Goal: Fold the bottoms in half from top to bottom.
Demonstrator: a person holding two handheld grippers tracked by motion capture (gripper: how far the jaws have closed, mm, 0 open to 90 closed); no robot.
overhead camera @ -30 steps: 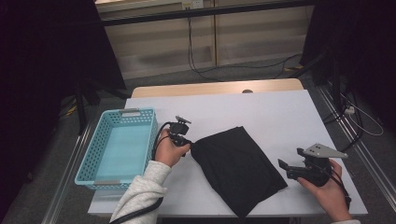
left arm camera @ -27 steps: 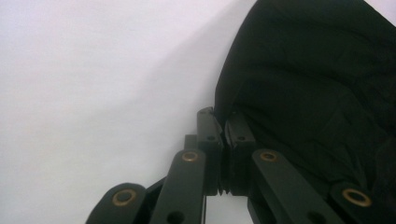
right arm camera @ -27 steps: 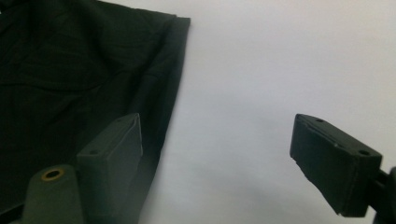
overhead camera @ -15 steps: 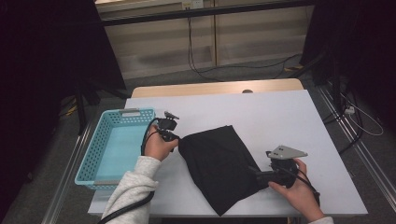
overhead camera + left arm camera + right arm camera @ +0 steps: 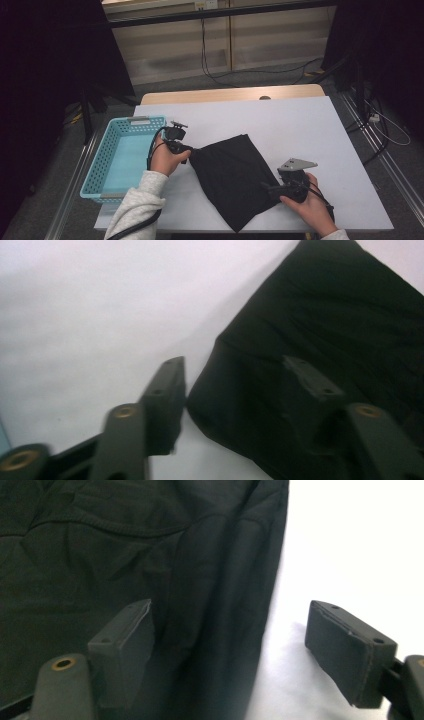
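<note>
Between the two tools lies a black cloth (image 5: 231, 182), spread flat on the white bench (image 5: 300, 125) w/ one corner toward each hand. Left tool (image 5: 184, 148) sits at the cloth's left corner; in the left gripper view its jaws stand apart, one on bare bench just beside the cloth edge, the other over the fabric, so the corner (image 5: 200, 405) lies in the gap, nothing pinched yet. Right tool (image 5: 272, 189) is at the cloth's lower-right edge; the right gripper view shows its jaws wide apart, one over the fabric, one over bare bench, straddling the hem (image 5: 272, 605), also gripping nothing. Prob. both are set this way so each can close on an edge at opposite sides & lift or fold the piece evenly, w/out bunching. Cloth itself: dark, matte, soft-looking, roughly four-sided & turned like a diamond; light creases and a stitched seam (image 5: 100, 522) show close to the right tool, and a fold runs along its near edge. Beyond the left tool, on the side away from the cloth, stands a light-blue basket (image 5: 102, 160) w/ perforated walls, near but not touching the cloth, likely where the piece goes.
</note>
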